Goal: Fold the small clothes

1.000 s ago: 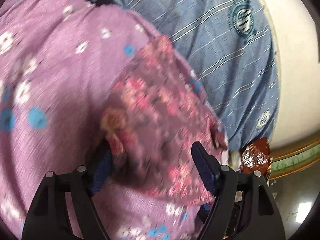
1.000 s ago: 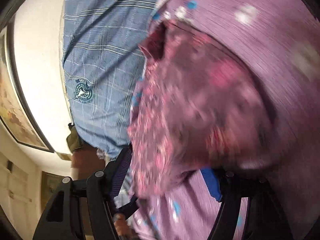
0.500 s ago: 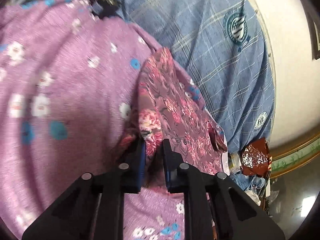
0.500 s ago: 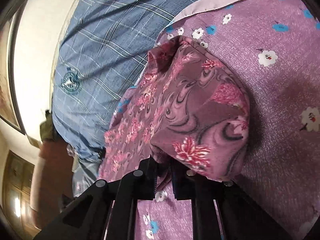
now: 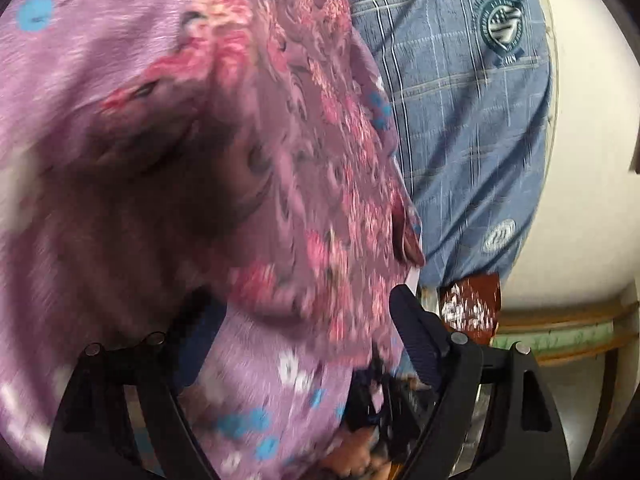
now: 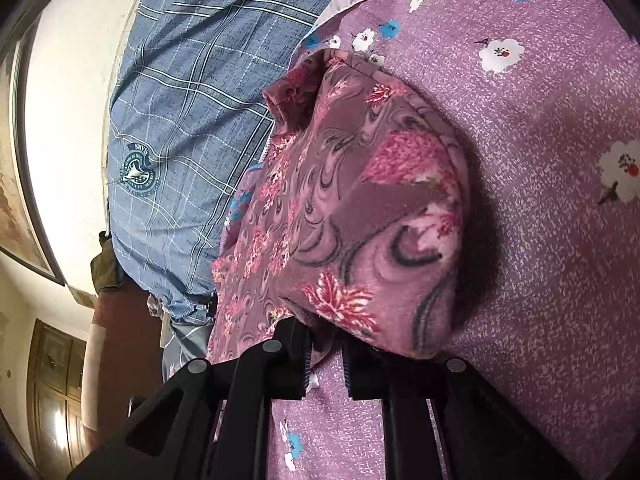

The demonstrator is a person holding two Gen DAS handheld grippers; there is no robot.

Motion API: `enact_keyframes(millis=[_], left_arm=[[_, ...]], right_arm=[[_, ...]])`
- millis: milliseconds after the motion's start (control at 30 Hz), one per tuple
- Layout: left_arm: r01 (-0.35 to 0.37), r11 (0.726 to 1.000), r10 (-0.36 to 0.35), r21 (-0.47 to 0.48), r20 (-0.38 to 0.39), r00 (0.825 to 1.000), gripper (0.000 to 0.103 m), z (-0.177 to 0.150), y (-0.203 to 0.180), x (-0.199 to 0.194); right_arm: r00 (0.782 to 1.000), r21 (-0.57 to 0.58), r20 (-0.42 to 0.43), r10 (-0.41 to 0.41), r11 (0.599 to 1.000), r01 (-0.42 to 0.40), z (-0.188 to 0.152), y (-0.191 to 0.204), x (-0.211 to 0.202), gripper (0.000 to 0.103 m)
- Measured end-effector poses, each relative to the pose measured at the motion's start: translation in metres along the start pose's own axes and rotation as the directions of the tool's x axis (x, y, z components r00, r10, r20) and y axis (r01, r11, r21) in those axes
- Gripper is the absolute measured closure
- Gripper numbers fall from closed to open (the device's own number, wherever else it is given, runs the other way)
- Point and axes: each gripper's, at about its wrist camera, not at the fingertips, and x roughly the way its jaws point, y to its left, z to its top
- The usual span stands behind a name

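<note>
A small mauve garment with pink flowers (image 5: 280,160) lies bunched on a purple flowered sheet (image 5: 80,80). In the left wrist view, blurred by motion, my left gripper (image 5: 296,320) is open, its fingers wide apart on either side of the garment's near edge. In the right wrist view the same garment (image 6: 360,208) is humped up in a fold. My right gripper (image 6: 326,344) is shut on its near edge, the cloth pinched between the nearly closed fingers.
A blue checked cloth with a round emblem (image 5: 472,100) lies beyond the sheet, also in the right wrist view (image 6: 192,100). A white wall (image 5: 592,160) stands behind. A reddish-brown packet (image 5: 472,304) lies near the bed's edge. A wooden cabinet (image 6: 52,392) is at lower left.
My left gripper, shut on the garment half a second ago, has opened wide and the garment fills more of its view. My right gripper stays shut on the garment's edge.
</note>
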Motion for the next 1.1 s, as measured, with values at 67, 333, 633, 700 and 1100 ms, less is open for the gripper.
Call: enact_keyframes(millis=[67, 333, 633, 700, 1100], left_arm=[[0.045, 0.999, -0.045, -0.003, 0.063, 0.997, 0.020, 0.003, 0.003, 0.000], [0.069, 0.997, -0.054, -0.043, 0.277, 0.959, 0.038, 0.030, 0.025, -0.029], [-0.033, 0.997, 0.013, 0.070, 0.271, 0.962, 0.095, 0.038, 0.000, -0.031], [-0.020, 0.994, -0.010, 0.109, 0.268, 0.963, 0.095, 0.035, -0.005, -0.039], [-0.176, 0.953, 0.135, 0.247, 0.174, 0.975, 0.090, -0.010, 0.028, -0.089]], right_arm=[[1.000, -0.006, -0.003, 0.010, 1.000, -0.010, 0.000, -0.002, 0.000, 0.093], [0.997, 0.017, 0.018, 0.079, 0.997, -0.080, 0.001, -0.007, -0.003, 0.085], [0.997, 0.098, 0.053, 0.050, 0.994, -0.055, 0.008, -0.001, 0.000, 0.092], [0.997, 0.036, 0.068, 0.019, 0.999, -0.022, 0.004, 0.011, -0.012, 0.093], [0.983, -0.122, -0.105, -0.152, 0.983, 0.139, -0.021, 0.020, -0.071, 0.090]])
